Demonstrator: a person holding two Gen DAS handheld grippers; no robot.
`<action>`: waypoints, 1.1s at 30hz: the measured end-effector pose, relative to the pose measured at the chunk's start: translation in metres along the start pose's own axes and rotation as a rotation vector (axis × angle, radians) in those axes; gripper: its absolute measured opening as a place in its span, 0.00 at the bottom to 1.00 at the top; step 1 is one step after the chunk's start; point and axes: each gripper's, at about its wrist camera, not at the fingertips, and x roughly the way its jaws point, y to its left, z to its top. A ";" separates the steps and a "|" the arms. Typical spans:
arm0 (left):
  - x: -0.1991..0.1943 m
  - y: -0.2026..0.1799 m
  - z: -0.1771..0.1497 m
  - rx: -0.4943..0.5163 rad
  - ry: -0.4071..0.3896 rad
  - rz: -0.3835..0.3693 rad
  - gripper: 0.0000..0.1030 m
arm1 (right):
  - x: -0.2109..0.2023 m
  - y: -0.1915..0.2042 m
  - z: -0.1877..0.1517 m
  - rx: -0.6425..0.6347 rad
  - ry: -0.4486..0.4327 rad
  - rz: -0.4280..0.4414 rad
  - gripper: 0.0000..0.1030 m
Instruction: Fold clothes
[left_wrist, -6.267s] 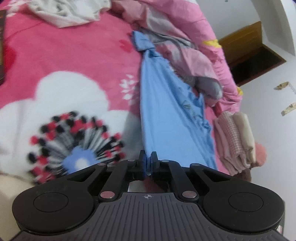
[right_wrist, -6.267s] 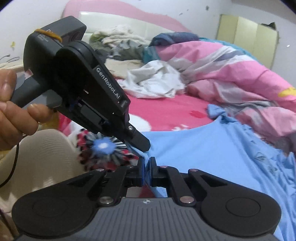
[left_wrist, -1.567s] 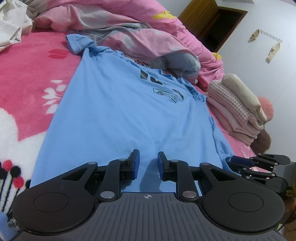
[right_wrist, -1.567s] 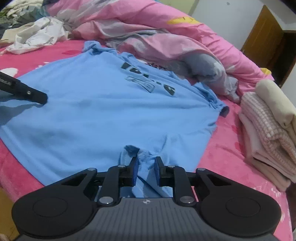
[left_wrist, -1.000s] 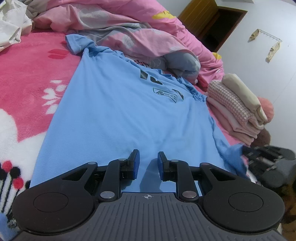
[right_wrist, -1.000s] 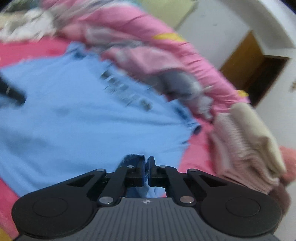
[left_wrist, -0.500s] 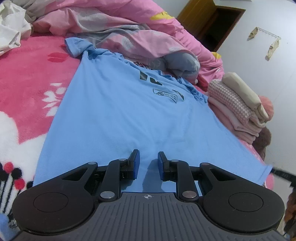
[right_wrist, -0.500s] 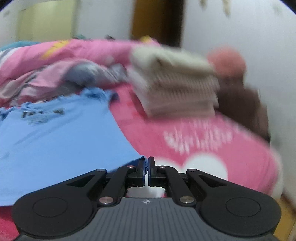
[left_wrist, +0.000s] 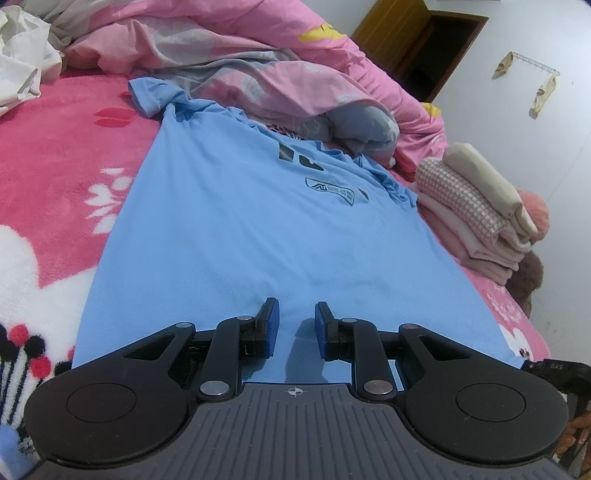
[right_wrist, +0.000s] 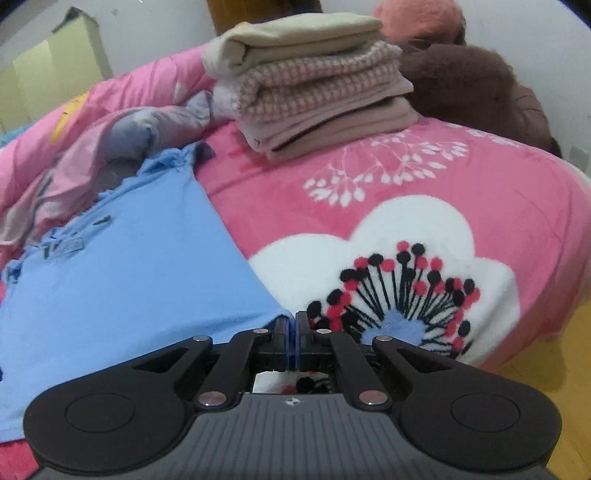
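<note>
Pink floral bed (left_wrist: 55, 155), blue T-shirt (left_wrist: 240, 229) spread flat, folded stack (right_wrist: 314, 85), rumpled quilt (left_wrist: 258, 48)

A blue shirt (left_wrist: 258, 229) lies flat on the bed (right_wrist: 461, 177), with open blanket on both sides. A rumpled pink duvet (left_wrist: 258, 59) blocks its far edge; a stack of folded clothes (right_wrist: 314, 85) stands near one corner.

This is a home bedroom. A bed (right_wrist: 498, 177) covered by a pink floral blanket fills both views, with a rumpled pink quilt (left_wrist: 258, 48), a stack of folded clothes (right_wrist: 314, 81), a wooden door (left_wrist: 417, 40) and plain white walls (left_wrist: 535, 122).
</note>
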 end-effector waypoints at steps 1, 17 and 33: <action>0.000 0.000 0.000 0.002 0.001 0.001 0.20 | -0.003 -0.001 0.000 -0.004 -0.003 0.010 0.03; -0.089 0.010 -0.008 -0.055 -0.079 0.151 0.29 | -0.043 -0.033 0.007 0.005 -0.052 0.090 0.17; -0.114 0.024 -0.020 -0.072 -0.012 0.398 0.30 | -0.063 0.077 0.003 -0.237 -0.021 0.466 0.18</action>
